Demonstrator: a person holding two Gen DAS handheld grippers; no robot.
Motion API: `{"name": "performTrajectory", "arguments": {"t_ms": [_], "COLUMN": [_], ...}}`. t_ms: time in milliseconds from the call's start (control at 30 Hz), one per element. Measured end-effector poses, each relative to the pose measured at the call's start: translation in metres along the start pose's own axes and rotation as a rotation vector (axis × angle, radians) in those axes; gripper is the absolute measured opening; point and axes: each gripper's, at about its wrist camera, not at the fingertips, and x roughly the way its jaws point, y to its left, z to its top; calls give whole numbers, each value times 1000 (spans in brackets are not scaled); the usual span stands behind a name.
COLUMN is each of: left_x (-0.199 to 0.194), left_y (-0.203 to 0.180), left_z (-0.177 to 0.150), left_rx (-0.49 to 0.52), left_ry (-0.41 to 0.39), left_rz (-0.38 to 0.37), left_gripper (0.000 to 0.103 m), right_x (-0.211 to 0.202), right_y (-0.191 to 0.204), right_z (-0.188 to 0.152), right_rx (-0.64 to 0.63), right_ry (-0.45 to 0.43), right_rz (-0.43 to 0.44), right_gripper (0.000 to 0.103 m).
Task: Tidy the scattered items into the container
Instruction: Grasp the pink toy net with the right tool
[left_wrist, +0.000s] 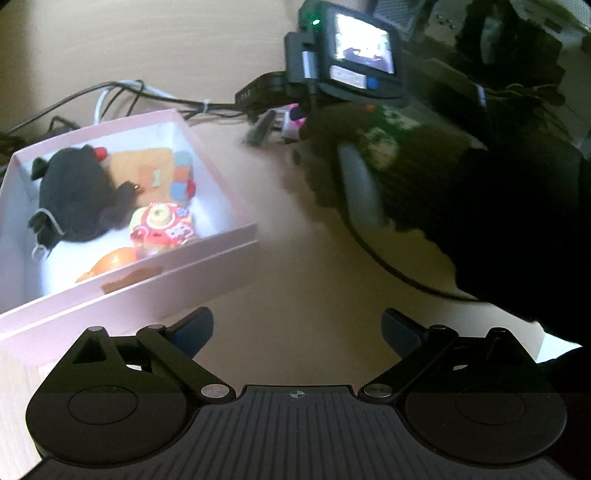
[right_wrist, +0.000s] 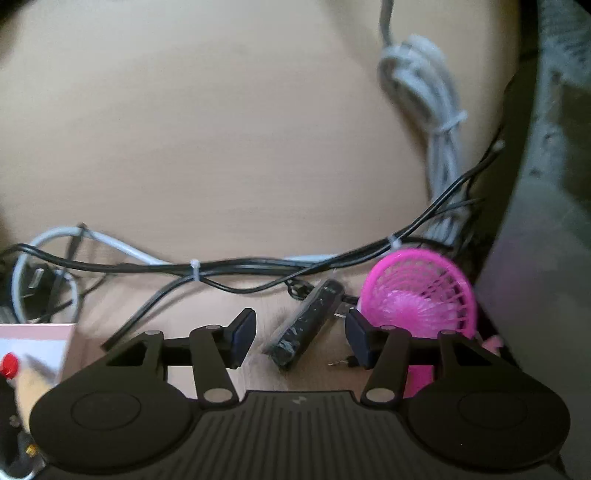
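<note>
While my left gripper (left_wrist: 297, 332) hangs over bare worktop (left_wrist: 314, 258) with its jaws spread wide and nothing between them, the pink box (left_wrist: 207, 258) lies just to its left, open at the top. Inside the box, a black plush toy (left_wrist: 74, 195) fills the left half; an orange cloth piece (left_wrist: 147, 166) lies behind it toward the far wall, with a small stack of coloured blocks (left_wrist: 181, 173) against the right wall. A round red-and-yellow patterned toy (left_wrist: 162, 225) sits nearer the front, and an orange rounded item (left_wrist: 114, 260) rests against the near wall.

My right gripper (right_wrist: 301, 338) points down at the worktop beyond the box, jaws partly apart; no pad presses on anything. Between them, on the worktop, lies a dark speckled bar-shaped object (right_wrist: 306, 325), tilted, apart from both pads. A pink handheld fan (right_wrist: 417, 291) lies just beside the right finger, outside the box. Bundled black and grey cables (right_wrist: 229, 266) run across the worktop behind both items. In the left view, my gloved right hand (left_wrist: 369, 166) is seen holding the gripper's handle.
</note>
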Motion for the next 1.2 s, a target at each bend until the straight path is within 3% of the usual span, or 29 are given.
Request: {"name": "performTrajectory", "arguments": {"t_ms": [33, 133, 300, 400, 533, 633, 900, 1000, 1200], "left_x": [0, 2, 0, -3, -5, -7, -15, -15, -11], "left_y": [2, 5, 1, -1, -6, -14, -38, -42, -37], "left_z": [0, 1, -1, -3, -6, -9, -13, -14, -12], "left_rx": [-8, -12, -18, -13, 19, 51, 109, 115, 122], "left_ry": [-1, 0, -4, -7, 5, 14, -24, -35, -47], "left_rz": [4, 7, 29, 57, 108, 120, 111, 104, 99], "left_gripper": [100, 100, 101, 101, 101, 101, 102, 102, 102], "right_x": [5, 6, -37, -77, -123, -150, -162, -142, -85], "right_y": [2, 7, 1, -8, -17, -29, -53, -44, -18], "right_z": [0, -5, -21, -35, -64, -81, -83, -68, -38], "right_rx": [-20, -77, -87, -96, -160, -188, -186, -218, -278], "right_ry": [12, 21, 2, -19, -2, 3, -86, -123, -170], "right_rz": [0, 2, 66, 151, 262, 297, 118, 53, -87], "right_gripper": [38, 27, 16, 9, 9, 9, 11, 20, 20]}}
